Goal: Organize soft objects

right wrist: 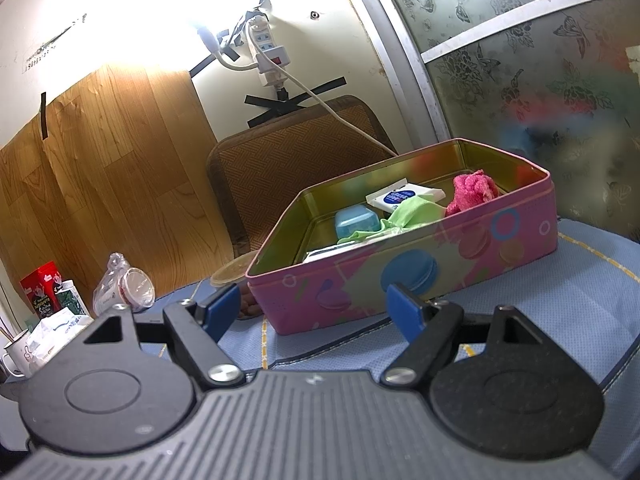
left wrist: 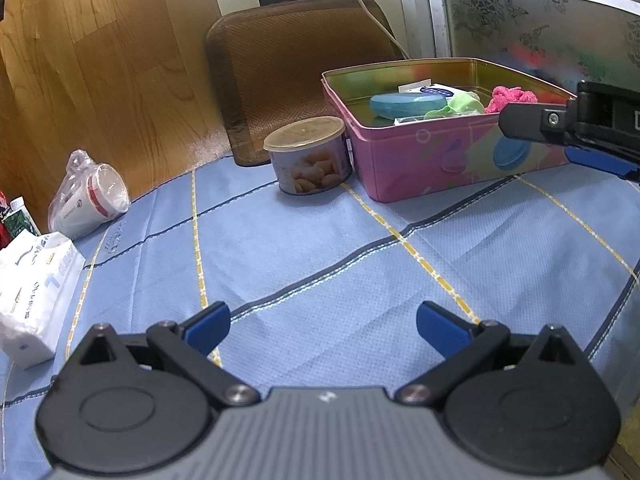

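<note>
Fluffy pink cloth (right wrist: pixel 474 191) and smooth green cloth (right wrist: pixel 412 210) fill rectangular tin (right wrist: pixel 440 280).

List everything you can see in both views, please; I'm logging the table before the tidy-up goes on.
tin box: 1, pink, open, on the blue cloth
fluffy cloth: 1, pink, in the box, right end
thin cloth: 1, light green, mid-box
case: 1, blue, in the box
pack: 1, white, in the box
can: 1, lidded, left of the box
bagged cup: 1, white, far left
tissue pack: 1, white, left edge
tablecloth: 1, blue checked
left gripper: open, empty
right gripper: open, empty
</note>
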{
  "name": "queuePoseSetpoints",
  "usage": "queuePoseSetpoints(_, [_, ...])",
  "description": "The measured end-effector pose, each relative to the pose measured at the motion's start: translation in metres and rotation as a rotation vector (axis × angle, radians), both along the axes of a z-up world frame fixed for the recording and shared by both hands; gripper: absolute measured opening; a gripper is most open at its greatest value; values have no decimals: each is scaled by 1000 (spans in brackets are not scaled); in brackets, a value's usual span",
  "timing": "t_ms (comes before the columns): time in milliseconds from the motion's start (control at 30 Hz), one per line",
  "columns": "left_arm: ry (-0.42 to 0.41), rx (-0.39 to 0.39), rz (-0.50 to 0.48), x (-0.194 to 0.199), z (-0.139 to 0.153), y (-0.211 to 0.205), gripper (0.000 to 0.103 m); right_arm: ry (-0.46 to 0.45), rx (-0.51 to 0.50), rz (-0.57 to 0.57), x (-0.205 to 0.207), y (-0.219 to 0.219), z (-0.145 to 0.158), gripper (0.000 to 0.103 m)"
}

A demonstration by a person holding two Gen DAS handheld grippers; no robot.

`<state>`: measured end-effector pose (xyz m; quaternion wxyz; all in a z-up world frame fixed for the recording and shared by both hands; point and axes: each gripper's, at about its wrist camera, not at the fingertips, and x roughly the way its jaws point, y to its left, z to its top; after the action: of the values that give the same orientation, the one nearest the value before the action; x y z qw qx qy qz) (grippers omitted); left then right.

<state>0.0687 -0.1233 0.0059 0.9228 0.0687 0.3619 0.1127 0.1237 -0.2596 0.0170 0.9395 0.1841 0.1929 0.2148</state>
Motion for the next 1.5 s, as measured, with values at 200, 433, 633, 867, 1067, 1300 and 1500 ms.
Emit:
queuePoseSetpoints(200, [3,12,2,0,1,0,103,-2,-1,2,0,0,0,82])
queuePoseSetpoints(433, [12,25,0,1,1,-2,103,-1,-1,2,0,1,0,82])
queuePoseSetpoints(633, [16,25,1,1,1,-2,103,-1,-1,2,0,0,0,82])
queuePoseSetpoints(867, [18,21,0,1,1,-3,103,0,1,2,0,1,0,82])
queuePoseSetpoints(1067, [22,12,-2,1,0,-3,103,1,1,3,0,1,0,82])
queuePoseSetpoints(1300, [29,-2,-8,2,-1,-4,103,2,1,2,0,1,-1,82])
queuePoseSetpoints(1500, [43,-29,-11,2,-3,-3,103,-1,-3,0,0,1,-1,82])
